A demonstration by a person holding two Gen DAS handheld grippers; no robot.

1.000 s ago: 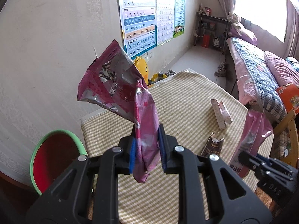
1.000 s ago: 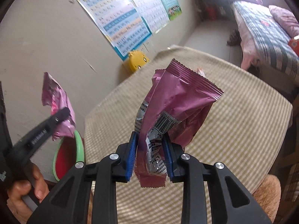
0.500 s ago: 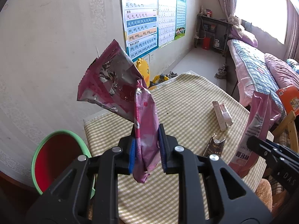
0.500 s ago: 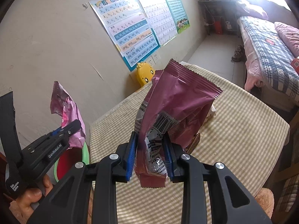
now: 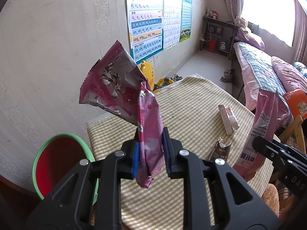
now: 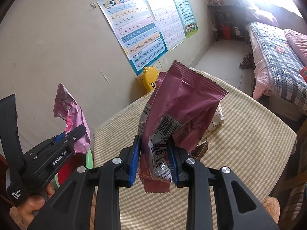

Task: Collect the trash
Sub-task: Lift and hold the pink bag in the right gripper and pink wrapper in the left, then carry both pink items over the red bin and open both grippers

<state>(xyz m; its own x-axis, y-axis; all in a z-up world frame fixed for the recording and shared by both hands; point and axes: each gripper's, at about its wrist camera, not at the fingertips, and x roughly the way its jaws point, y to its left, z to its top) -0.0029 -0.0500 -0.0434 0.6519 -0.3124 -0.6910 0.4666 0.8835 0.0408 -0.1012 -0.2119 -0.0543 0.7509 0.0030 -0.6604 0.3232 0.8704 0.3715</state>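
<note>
Left wrist view: the left gripper is clamped on a pink wrapper, held above a checked table beside a red bin. Light and crinkly, it is probably best pinched at the edge. Only here do a small box and a dark packet show plainly. The right wrist view shows the right gripper gripping a maroon bag.

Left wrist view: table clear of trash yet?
No, a small white box and a torn dark packet lie on the checked table.
</note>
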